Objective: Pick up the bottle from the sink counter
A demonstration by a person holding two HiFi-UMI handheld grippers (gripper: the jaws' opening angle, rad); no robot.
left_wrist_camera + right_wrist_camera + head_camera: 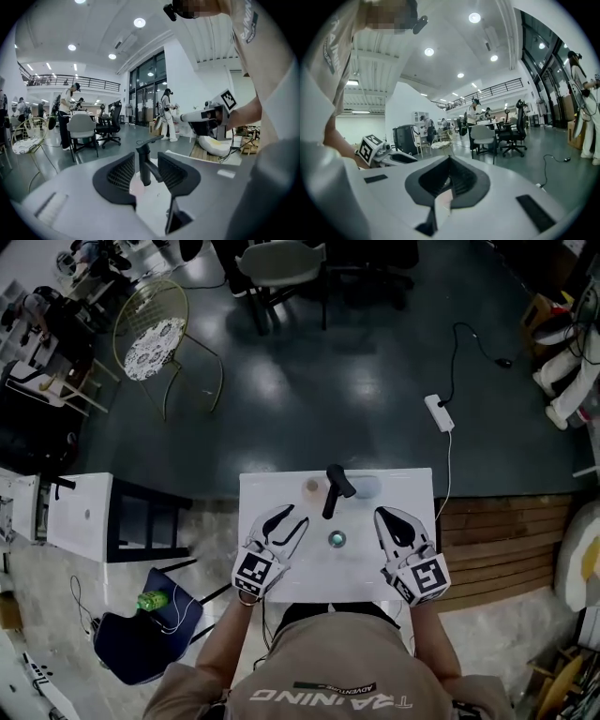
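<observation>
Bottle [312, 487] sits at far counter [272, 486] edge beside faucet [336, 488].

A person's beige shirt [323, 676] bears the word "TRAINING" in large pale capitals across the chest, upside down in the head view. A small dark label [335, 688] just beside the lettering reads "ADVENTURE"; its remaining print is too small to make out.

Left gripper [146, 157] jaws apart, black faucet [144, 169] beyond them, white sink counter [151, 206]
</observation>
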